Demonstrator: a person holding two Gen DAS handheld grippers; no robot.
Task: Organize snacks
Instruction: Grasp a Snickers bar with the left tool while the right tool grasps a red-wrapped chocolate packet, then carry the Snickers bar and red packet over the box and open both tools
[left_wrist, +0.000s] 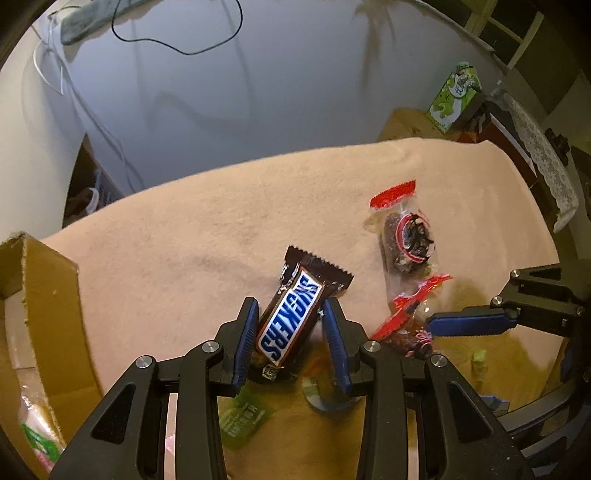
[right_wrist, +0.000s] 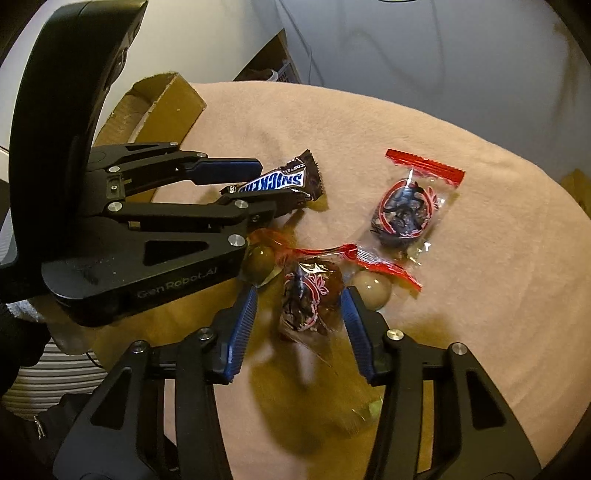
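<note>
Glossy film wraps the Snickers bar (left_wrist: 290, 319); we judge it light, slippery and firm, best gripped mid-body. The left gripper (left_wrist: 291, 332) clamps it above the pink cloth (left_wrist: 184, 229); the right gripper (right_wrist: 299, 328) straddles a crinkly clear-wrapped sweet (right_wrist: 308, 295), pads apart.

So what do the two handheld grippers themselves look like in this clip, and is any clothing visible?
Both the left gripper and the right gripper are matte black linkage frames with silver rivet-like pins at the joints. Each finger carries a blue ribbed pad. The right wrist view shows grey "Gen Robot.AI" lettering on the left gripper's body, under a curved black housing. A dark sleeve and striped fabric show at the lower left edge.
</note>
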